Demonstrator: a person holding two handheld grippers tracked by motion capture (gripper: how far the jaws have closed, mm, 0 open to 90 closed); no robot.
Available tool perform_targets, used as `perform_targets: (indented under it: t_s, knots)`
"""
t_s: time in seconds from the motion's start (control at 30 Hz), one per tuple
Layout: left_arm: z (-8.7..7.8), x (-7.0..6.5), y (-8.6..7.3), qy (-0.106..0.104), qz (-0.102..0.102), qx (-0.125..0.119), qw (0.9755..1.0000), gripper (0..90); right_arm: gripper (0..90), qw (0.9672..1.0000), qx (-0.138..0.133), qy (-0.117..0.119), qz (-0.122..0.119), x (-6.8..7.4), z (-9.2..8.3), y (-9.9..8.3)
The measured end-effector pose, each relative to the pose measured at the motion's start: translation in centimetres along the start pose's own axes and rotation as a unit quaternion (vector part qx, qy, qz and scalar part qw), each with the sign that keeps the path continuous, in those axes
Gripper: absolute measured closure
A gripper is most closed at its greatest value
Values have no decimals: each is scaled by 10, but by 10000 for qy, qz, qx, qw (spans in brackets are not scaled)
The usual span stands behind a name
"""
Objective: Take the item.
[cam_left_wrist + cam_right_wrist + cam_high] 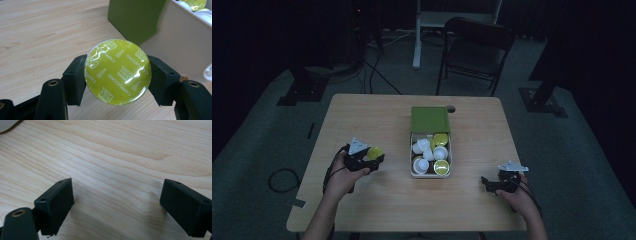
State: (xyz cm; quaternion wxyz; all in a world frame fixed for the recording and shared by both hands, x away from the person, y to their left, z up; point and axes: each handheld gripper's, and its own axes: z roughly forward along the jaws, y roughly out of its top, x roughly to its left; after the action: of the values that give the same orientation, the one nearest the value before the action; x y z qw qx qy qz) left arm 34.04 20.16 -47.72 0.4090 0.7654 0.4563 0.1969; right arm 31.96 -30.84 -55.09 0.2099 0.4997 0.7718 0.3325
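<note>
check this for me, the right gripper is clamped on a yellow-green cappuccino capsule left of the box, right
Not quite: the left gripper holds the yellow-green cappuccino capsule, as the left gripper view shows. The right gripper is open with nothing between its jaws. The capsule is indeed left of the box.

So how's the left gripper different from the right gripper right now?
The left gripper is shut on a yellow-green capsule; the right gripper stands open with nothing between its jaws. The left gripper sits left of the box, the right gripper toward the table's right edge. Both are black and hand-held.
</note>
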Motion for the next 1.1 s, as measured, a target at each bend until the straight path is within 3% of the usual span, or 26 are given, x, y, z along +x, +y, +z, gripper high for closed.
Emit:
perform_targets:
  t_s: [0.53,0.57,0.7,1.1]
  knots:
    - [-7,18,-18,406,-136,46,9991,382,111,10000,0,-1,1,0,0,0]
    - [-7,20,-20,514,-60,91,9986,382,111,10000,-1,-1,0,0,0,0]
    - [-10,24,-24,647,-92,94,9978,382,111,10000,-1,0,0,0,0,0]
    - [-16,36,-35,892,-181,139,9957,382,111,10000,0,-1,-1,0,0,0]
